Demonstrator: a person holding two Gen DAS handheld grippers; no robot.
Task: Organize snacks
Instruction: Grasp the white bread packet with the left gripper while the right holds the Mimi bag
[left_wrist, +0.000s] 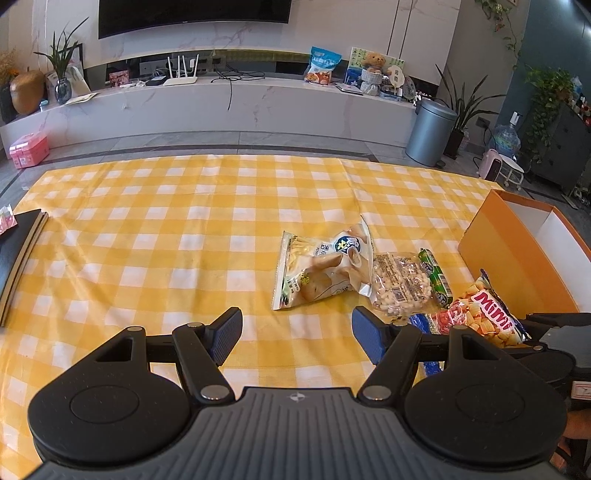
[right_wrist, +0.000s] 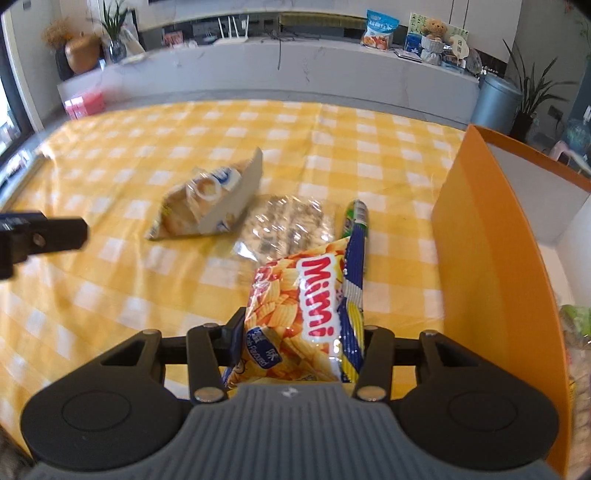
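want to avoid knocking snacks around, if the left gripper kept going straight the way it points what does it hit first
Probably just the checked tablecloth. The left gripper is open and empty, and the nearest snack, the white bag, lies slightly right of its line, though depth is hard to judge.

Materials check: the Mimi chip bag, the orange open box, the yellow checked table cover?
Red-and-orange Mimi chip bag: glossy plastic film, likely; it shows glare and crinkles, pinched in the right gripper.
Orange open box: matte card with a white inside, apparently; thin, flat walls.
Yellow checked table cover: soft cloth or vinyl, creased; unclear which.

"Mimi" stands in red letters on the orange chip bag (right_wrist: 295, 317).
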